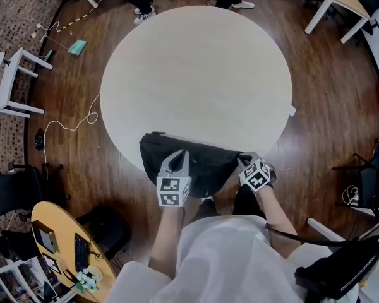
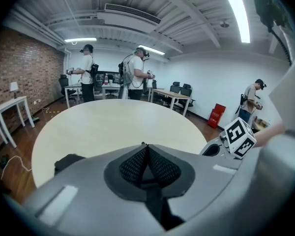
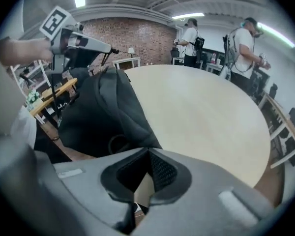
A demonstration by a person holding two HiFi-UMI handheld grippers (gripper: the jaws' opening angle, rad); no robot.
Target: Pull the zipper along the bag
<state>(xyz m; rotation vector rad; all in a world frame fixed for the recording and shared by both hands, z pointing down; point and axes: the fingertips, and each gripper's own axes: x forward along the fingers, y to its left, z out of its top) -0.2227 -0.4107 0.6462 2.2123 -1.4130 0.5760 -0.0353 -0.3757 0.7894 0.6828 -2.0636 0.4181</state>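
A black bag (image 1: 205, 160) lies at the near edge of the round pale table (image 1: 196, 74) and partly overhangs it. My left gripper (image 1: 179, 154) rests on top of the bag near its middle. In the left gripper view its jaws (image 2: 146, 149) are shut, with nothing showing between the pads, and only a corner of the bag (image 2: 69, 161) is visible. My right gripper (image 1: 245, 160) is at the bag's right end. In its own view the right gripper (image 3: 147, 155) is shut beside the bag (image 3: 101, 112), not on it. The zipper itself is hidden.
Several people stand beyond the table's far side (image 2: 135, 75). A white side table (image 1: 12, 81) and a floor cable (image 1: 69, 125) are at the left. A wooden desk (image 1: 63, 238) with a keyboard is near left. A red bin (image 2: 217, 116) stands to the right.
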